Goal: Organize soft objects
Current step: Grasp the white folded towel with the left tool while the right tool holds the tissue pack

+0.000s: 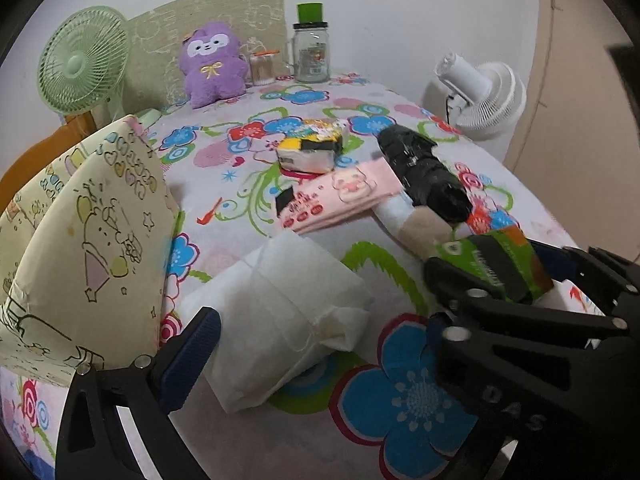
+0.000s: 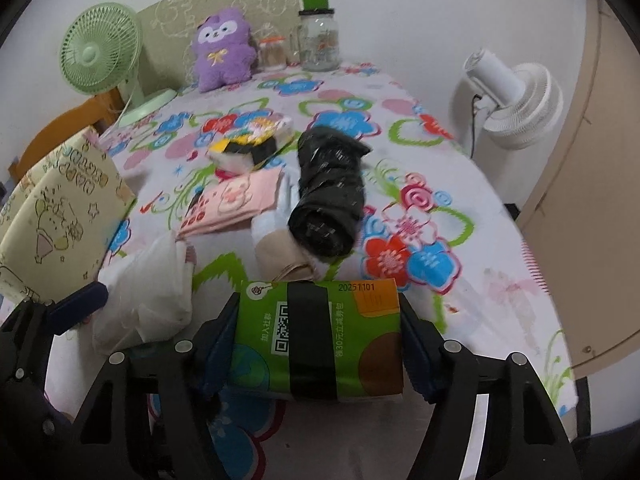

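Early on: our right tool [image 2: 316, 344] clamps the green pack [image 2: 320, 340], left tool [image 1: 320, 344] open around the white pack [image 1: 280, 312], other items loose on the worktop [image 2: 460, 184].

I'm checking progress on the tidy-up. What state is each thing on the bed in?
Green tissue pack: clamped between the right claw pads.
White tissue bundle: lying loose; left claw open around it.
Black roll: lying on the beige cloth.
Pink pack: flat, untouched.
Yellow pack: flat, untouched.
Purple plush: upright.
Jar: upright, lidded.
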